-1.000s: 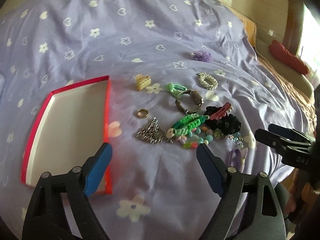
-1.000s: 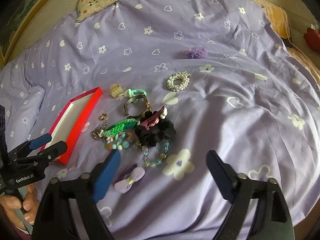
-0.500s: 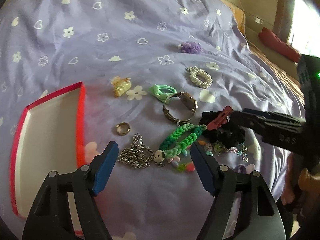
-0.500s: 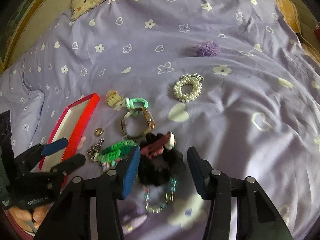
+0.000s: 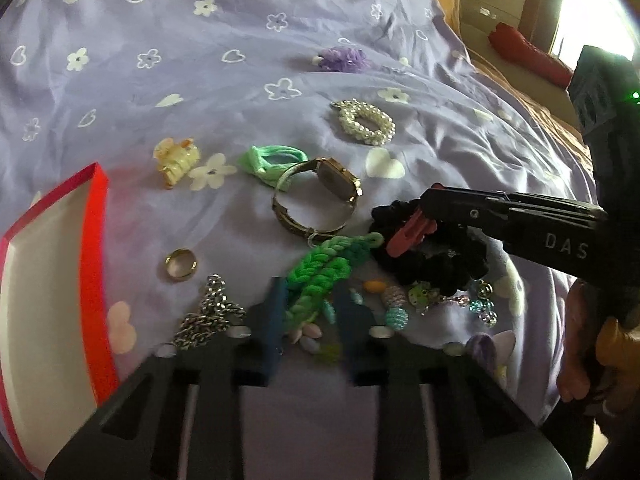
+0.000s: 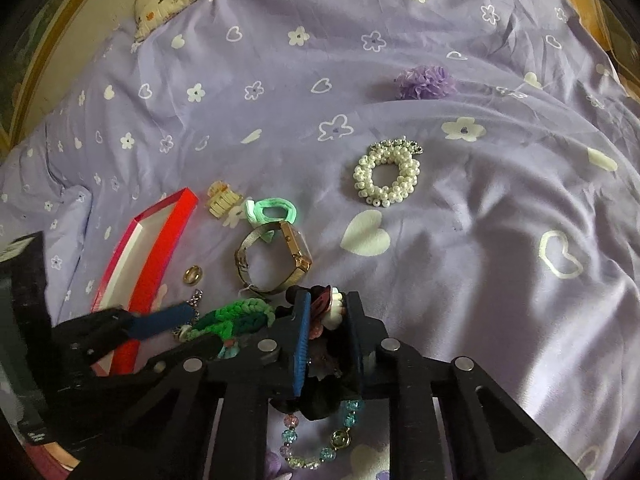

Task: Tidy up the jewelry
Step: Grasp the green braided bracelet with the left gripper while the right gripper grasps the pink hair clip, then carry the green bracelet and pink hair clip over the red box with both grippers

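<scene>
Green braided bracelet [image 5: 326, 270] pinched in left gripper [image 5: 308, 312] jaws; right gripper [image 6: 326, 312] jaws clamp the red hair clip [image 6: 322, 306].

A home bedroom: a bed with lilac flowered bedspread [image 6: 400, 60] and a patterned pillow [image 6: 168, 0].

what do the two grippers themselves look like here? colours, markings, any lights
Both are black plastic two-finger tools with blue pads inside the fingers and round silver bolt heads along the linkage. The left gripper shows slotted black arms. The right gripper, seen side-on from the left camera, carries white "DAS" lettering; the block behind it has a green light. A bare hand grips its handle; no sleeve or cable visible.
</scene>
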{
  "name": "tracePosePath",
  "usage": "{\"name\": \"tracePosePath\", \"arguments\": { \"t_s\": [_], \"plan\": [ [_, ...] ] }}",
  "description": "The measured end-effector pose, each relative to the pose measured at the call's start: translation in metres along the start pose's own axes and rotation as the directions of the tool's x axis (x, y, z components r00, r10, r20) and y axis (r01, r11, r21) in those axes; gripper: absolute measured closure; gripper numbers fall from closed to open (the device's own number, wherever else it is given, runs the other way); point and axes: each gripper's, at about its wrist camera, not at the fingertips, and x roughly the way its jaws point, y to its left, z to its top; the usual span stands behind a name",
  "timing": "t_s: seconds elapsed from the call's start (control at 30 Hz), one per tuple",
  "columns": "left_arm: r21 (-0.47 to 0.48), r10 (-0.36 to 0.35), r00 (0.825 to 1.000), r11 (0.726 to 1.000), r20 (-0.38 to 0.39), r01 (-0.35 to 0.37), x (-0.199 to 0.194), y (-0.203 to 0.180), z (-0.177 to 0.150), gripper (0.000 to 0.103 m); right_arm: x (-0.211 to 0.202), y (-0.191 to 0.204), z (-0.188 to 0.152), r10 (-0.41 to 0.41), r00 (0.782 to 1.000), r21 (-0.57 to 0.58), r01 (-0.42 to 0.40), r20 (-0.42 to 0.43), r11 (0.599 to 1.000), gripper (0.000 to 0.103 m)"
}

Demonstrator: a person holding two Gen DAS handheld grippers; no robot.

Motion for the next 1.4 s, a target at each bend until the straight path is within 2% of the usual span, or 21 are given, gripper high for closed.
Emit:
{"name": "tracePosePath", "arguments": {
  "t_s": [0.13,0.57,0.7,0.83,0.93,1.0,1.03,1.1,1.13,1.2,1.23,1.4],
  "plan": [
    [0.018,-0.003,1.000,1.000,0.020,0.002,-0.007,-0.003,-0.002,0.103,-0.008,-0.001,-0.001,0.018,1.000,0.013,-0.018,0.021,1.000,0.090],
    [-0.051,-0.004,0.992,0.999,0.125,0.010,-0.063,0.009,-0.010,0.103,-0.041,0.019,0.000,0.084,0.991,0.016,-0.086,0.108,0.996,0.093],
    [-0.067,-0.036,0.994,0.997,0.106,0.043,-0.061,0.013,-0.010,0.103,-0.047,0.027,-0.003,0.087,0.990,0.006,-0.088,0.114,0.996,0.093],
    [-0.018,-0.028,0.996,0.999,0.079,0.030,-0.046,0.006,-0.006,0.090,-0.052,0.021,-0.008,0.076,0.991,0.023,-0.079,0.113,0.997,0.093],
    [0.011,-0.027,0.999,1.000,0.041,0.027,-0.027,0.001,0.000,0.085,-0.053,0.014,-0.010,0.070,0.992,0.039,-0.074,0.108,0.996,0.093],
    [0.028,-0.030,0.999,0.999,0.014,0.029,-0.015,-0.003,0.001,0.070,-0.052,0.009,-0.011,0.065,0.992,0.050,-0.070,0.107,0.996,0.093],
    [0.035,-0.026,1.000,0.999,0.007,0.026,-0.012,-0.005,0.002,0.058,-0.052,0.007,-0.011,0.061,0.993,0.054,-0.067,0.104,0.996,0.093],
    [0.054,-0.018,1.000,0.998,0.004,0.018,-0.006,-0.009,0.002,0.055,-0.051,0.003,-0.012,0.060,0.993,0.065,-0.067,0.102,0.996,0.093],
    [0.060,-0.010,1.000,0.998,0.002,0.010,-0.003,-0.010,0.001,0.057,-0.050,0.002,-0.013,0.059,0.993,0.067,-0.066,0.101,0.996,0.093],
    [0.048,-0.024,1.000,0.999,-0.013,0.024,0.001,-0.007,0.002,0.083,-0.049,0.000,-0.014,0.060,0.993,0.070,-0.067,0.099,0.995,0.093],
    [0.035,-0.034,0.999,0.999,-0.023,0.035,0.004,-0.005,0.003,0.090,-0.049,0.000,-0.015,0.060,0.993,0.072,-0.068,0.098,0.995,0.093],
    [-0.027,-0.051,0.999,0.998,0.004,0.051,-0.003,0.009,0.002,0.096,-0.048,0.003,-0.015,0.074,0.993,0.069,-0.081,0.094,0.994,0.093]
  ]
}}
